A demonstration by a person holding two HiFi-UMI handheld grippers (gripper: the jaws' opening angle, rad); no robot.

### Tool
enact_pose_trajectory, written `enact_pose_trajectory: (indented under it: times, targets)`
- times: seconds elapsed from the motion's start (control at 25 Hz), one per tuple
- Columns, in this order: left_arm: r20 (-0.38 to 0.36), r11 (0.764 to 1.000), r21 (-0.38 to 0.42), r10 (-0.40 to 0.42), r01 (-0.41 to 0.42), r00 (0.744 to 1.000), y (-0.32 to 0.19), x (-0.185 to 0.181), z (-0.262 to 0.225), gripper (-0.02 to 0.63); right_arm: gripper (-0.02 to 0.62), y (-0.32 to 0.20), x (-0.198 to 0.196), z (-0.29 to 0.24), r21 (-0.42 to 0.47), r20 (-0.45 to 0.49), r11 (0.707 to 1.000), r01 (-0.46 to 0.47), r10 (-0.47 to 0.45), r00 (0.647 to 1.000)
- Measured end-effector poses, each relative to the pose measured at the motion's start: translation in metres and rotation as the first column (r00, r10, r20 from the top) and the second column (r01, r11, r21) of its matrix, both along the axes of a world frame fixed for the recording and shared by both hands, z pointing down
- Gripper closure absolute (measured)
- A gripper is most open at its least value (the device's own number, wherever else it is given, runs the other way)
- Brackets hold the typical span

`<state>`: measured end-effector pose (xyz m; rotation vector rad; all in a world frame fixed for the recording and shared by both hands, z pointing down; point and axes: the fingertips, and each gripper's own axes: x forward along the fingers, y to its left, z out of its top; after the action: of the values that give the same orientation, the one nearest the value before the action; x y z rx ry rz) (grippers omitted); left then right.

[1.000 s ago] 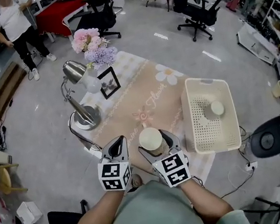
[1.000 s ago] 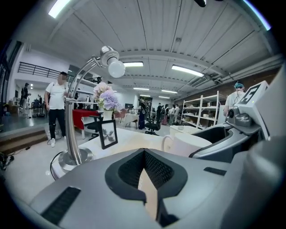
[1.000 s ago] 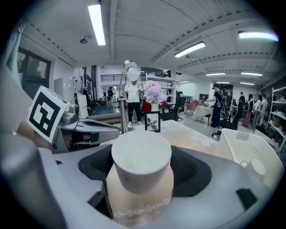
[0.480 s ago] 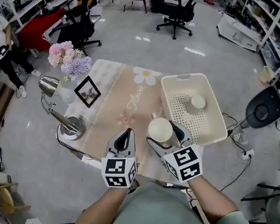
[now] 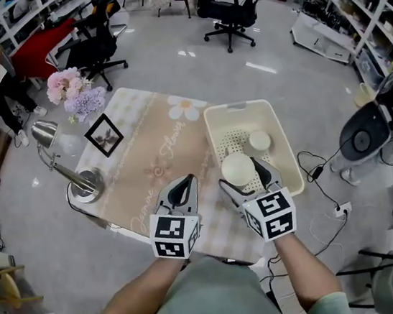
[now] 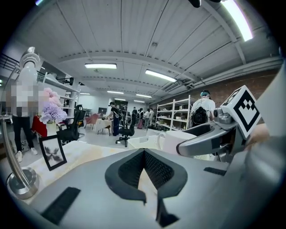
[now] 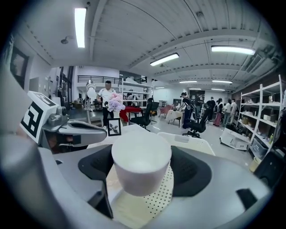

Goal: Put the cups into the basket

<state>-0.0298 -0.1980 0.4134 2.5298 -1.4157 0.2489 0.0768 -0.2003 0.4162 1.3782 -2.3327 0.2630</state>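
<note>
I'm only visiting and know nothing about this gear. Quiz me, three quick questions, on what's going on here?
1. True or false: the left gripper holds a cup.
2. The white cup in the right gripper hangs above: A) the lamp, B) the basket, C) the picture frame.
3. How many cups lie inside the basket?
Key: 1 false, its jaws are shut on nothing; 2 B; 3 one, the lone cup.
</note>
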Motion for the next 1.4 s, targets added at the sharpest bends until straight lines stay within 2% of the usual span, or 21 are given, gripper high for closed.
enact_pose_trajectory:
  times: [0.36, 0.8, 1.4]
  targets:
    - [0.026, 1.000, -0.006, -0.001, 0.001, 1.000, -0.014, 0.033, 0.007, 0.603, 0.210, -0.025, 0.032, 0.015, -0.025, -0.022, 0.999, 0.021, -0.021, 1.000]
    - [0.062, 0.998, -0.037, -0.046, 0.048, 0.997, -0.035, 0.043, 0.020, 0.603, 0.210, -0.058, 0.043, 0.058, -0.106, -0.060, 0.988, 0.115, -0.121, 0.991]
    - [0.070, 0.994, -0.080, -0.075, 0.080, 0.995, -0.052, 0.043, 0.042, 0.603, 0.210, -0.082, 0.033, 0.104, -0.202, -0.095, 0.960, 0.195, -0.218, 0.971]
